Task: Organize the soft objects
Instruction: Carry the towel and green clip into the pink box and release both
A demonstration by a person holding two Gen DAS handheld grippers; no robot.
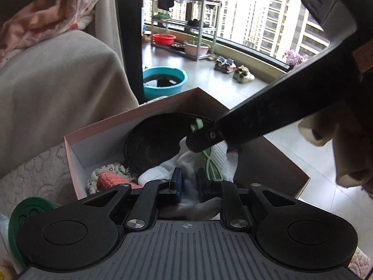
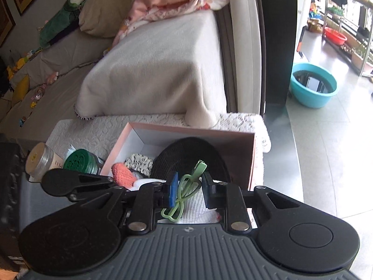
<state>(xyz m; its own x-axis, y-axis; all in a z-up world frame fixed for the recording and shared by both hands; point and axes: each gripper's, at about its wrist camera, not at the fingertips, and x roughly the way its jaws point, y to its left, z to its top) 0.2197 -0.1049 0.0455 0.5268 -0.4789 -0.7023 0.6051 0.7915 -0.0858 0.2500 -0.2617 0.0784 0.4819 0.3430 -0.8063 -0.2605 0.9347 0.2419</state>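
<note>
Both over the pink box [image 2: 130, 140]: left hand-held gripper [image 1: 188, 186] released above white cloth [image 1: 163, 170]; right hand-held gripper [image 2: 188, 192] likewise unclenched around green clip [image 2: 184, 193], likely to snag fabric

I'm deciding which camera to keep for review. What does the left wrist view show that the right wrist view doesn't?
Only the left wrist view shows the shoes on the balcony floor, the towers outside, and the right gripper reaching into the box. Only the right wrist view shows the clear jar, the beige pillow and the green plush toy. Both show the pink box, black hat, orange knit item, green clip and teal basin.
</note>
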